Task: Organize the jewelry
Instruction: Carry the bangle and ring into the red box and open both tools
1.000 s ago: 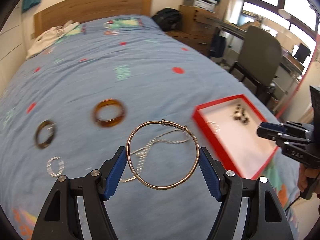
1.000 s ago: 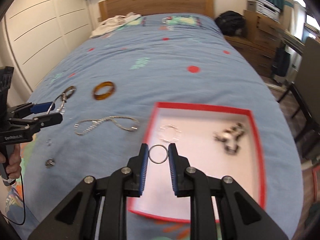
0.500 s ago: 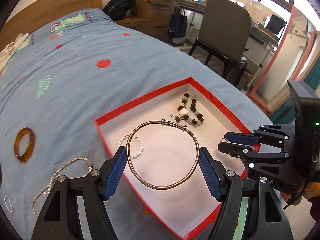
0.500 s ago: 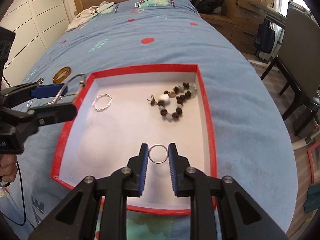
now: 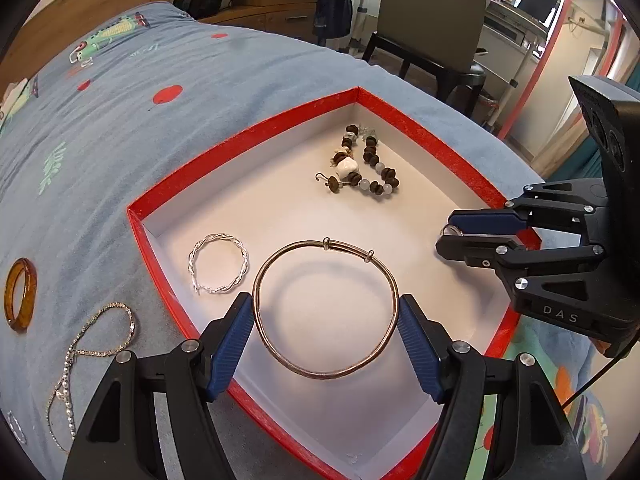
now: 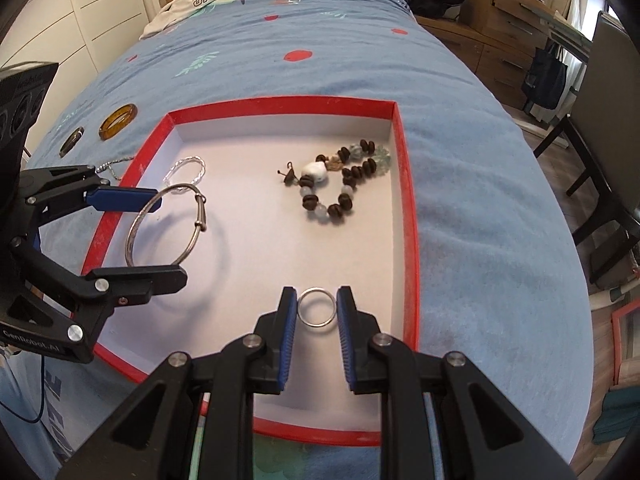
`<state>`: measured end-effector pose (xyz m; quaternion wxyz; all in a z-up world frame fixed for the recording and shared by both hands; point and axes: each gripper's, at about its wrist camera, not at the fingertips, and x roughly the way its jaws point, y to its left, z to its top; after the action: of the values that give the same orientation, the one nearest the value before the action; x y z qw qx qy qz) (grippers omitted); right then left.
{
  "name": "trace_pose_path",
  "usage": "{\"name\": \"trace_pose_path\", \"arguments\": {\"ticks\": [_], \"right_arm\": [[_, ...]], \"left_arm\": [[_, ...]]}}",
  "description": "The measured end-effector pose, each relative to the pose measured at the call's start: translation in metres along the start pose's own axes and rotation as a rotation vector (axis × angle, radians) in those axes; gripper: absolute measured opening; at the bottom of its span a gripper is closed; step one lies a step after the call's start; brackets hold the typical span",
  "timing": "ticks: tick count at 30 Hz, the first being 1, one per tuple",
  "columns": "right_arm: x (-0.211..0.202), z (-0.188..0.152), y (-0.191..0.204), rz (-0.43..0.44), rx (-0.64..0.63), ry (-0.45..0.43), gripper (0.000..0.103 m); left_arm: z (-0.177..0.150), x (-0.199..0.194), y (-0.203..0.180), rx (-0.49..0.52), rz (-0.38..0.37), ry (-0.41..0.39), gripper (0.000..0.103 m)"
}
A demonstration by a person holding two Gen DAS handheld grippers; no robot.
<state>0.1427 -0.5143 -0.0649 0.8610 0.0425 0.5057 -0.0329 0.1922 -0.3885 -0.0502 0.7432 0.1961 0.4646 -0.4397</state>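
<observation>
The red-rimmed tray (image 6: 405,184) lies on the bed (image 6: 480,168), and its white floor is bare through the middle and along the near edge. At the far right of the tray, the beaded bracelet (image 6: 340,184) takes up room; the twisted silver bangle (image 5: 218,264) fills the far left corner. The left gripper (image 5: 326,332) hangs over the left part with a large metal bangle (image 5: 326,308) between its jaws, and the right gripper (image 6: 317,312), clamping a small ring (image 6: 317,307), hangs over the near edge. Left of the tray, an amber bangle (image 5: 19,294) and a silver chain (image 5: 80,360) lie on the bedcover; the bedcover right of the tray is open.
</observation>
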Motion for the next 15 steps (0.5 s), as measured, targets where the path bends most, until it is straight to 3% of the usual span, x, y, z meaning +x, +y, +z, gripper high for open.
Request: {"name": "trace_pose_path", "arguments": {"ticks": [9, 15], "right_arm": [[0.0011, 0.0028, 0.0019, 0.001, -0.027, 0.026, 0.021], [0.0007, 0.0057, -0.0003, -0.001, -0.014, 0.028, 0.021]], "left_arm": [[0.0012, 0.0090, -0.0038, 0.066, 0.040, 0.041, 0.072], [0.0031, 0.0090, -0.0008, 0.047, 0.026, 0.052, 0.072]]}}
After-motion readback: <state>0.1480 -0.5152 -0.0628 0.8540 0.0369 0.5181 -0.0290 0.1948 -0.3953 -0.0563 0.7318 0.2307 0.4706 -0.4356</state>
